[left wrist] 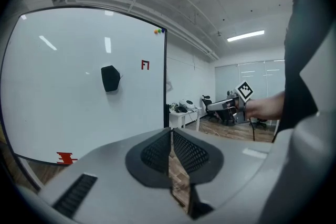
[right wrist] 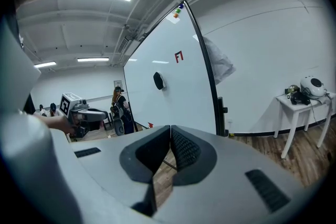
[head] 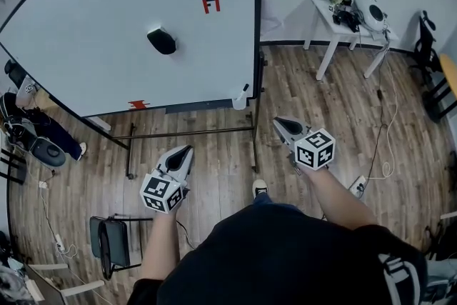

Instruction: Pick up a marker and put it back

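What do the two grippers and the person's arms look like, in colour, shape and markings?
Both the left gripper and right gripper have grey, tapering bodies with black meshed pads. Each carries a white cube with black square markers. The person wears a black top; the forearms are uncovered.
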Available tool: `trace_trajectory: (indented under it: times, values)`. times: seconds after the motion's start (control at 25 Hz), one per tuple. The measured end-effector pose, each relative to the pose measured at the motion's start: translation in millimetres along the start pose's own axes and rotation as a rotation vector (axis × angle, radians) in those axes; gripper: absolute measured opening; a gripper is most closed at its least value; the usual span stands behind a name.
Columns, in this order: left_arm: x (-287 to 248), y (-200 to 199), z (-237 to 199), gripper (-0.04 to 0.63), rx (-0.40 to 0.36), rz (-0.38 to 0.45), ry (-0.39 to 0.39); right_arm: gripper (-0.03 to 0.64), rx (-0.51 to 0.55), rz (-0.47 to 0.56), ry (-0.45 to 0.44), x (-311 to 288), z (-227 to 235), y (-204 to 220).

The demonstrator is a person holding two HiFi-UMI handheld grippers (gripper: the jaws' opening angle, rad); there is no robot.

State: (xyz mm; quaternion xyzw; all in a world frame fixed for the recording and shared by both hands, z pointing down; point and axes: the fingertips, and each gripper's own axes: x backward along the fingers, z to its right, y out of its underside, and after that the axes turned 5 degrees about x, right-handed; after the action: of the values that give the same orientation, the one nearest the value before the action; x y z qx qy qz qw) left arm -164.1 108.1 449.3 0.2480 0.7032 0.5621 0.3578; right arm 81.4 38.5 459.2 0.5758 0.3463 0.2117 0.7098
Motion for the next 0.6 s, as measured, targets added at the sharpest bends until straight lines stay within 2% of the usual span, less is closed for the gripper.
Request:
trace_trajectory:
  times: [0.6]
  values:
    - [-100.7,-20.1,-50.8,0.026,0.034,-0.023,-0.038,-0.002,-0.032,-0.034,-0.055,-78.8,84.4,-6.8]
